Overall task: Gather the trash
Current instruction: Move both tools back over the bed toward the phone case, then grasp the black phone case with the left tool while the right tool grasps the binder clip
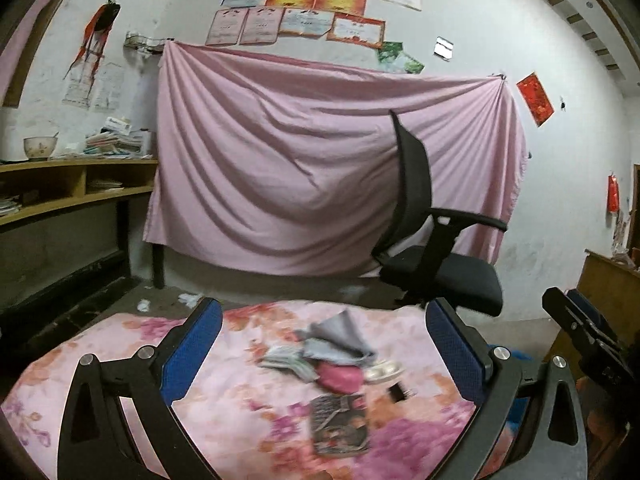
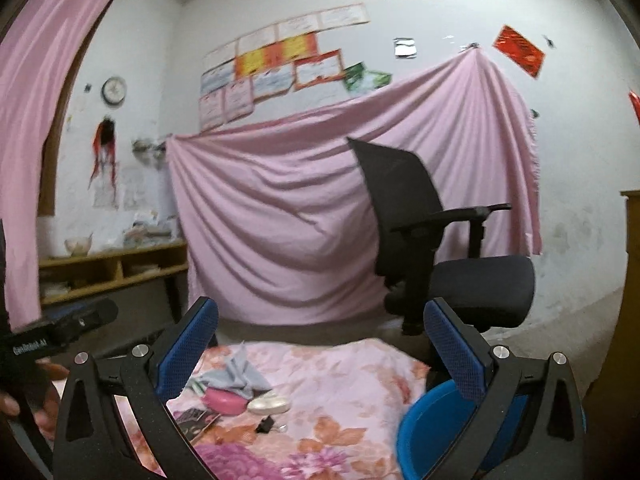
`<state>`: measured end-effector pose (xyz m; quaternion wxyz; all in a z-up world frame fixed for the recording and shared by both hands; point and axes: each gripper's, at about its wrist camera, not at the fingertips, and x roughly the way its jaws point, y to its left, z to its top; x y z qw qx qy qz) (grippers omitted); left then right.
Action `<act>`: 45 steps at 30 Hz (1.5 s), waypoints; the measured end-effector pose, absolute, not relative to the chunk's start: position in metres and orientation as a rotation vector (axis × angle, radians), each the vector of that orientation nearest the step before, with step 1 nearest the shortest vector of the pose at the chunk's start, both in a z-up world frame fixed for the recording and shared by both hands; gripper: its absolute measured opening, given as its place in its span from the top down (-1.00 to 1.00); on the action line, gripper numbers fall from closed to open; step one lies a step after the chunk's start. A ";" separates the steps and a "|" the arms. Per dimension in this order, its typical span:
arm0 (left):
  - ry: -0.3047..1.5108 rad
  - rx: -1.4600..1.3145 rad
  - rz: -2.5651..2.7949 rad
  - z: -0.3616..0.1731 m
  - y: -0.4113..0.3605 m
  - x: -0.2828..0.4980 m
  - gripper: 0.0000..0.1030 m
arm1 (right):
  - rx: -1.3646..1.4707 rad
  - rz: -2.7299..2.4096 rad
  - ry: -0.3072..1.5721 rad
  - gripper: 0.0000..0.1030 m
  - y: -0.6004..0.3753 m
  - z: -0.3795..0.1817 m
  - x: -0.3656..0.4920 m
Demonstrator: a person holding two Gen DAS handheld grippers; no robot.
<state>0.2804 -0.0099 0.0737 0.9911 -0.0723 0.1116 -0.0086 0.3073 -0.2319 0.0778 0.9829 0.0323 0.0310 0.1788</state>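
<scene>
On the flowered blanket (image 1: 224,392) the litter, apparently a grey rag (image 1: 340,342), pink case (image 2: 224,400) and booklet (image 1: 340,424), lies uncollected beside the blue bin (image 2: 444,428), while left gripper (image 1: 324,344) and right gripper (image 2: 322,350) hover spread wide, empty.

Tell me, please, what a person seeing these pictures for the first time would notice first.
Probably the large pink sheet hung across the back wall, with a black office chair in front of it. Nearer lies a floral cover with a small heap: grey cloth, a pink item. A blue bin stands at its right.
</scene>
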 end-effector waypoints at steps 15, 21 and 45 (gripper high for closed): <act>0.328 -0.134 0.009 0.034 0.022 0.281 -0.94 | -0.046 0.406 0.212 -1.00 -0.185 0.047 0.330; 0.482 -0.089 -0.046 0.016 0.010 0.303 -0.94 | -0.007 0.391 0.335 -1.00 -0.189 0.038 0.352; 0.857 -0.088 -0.230 -0.026 -0.033 0.368 0.01 | 0.000 0.472 0.773 0.10 -0.172 -0.004 0.404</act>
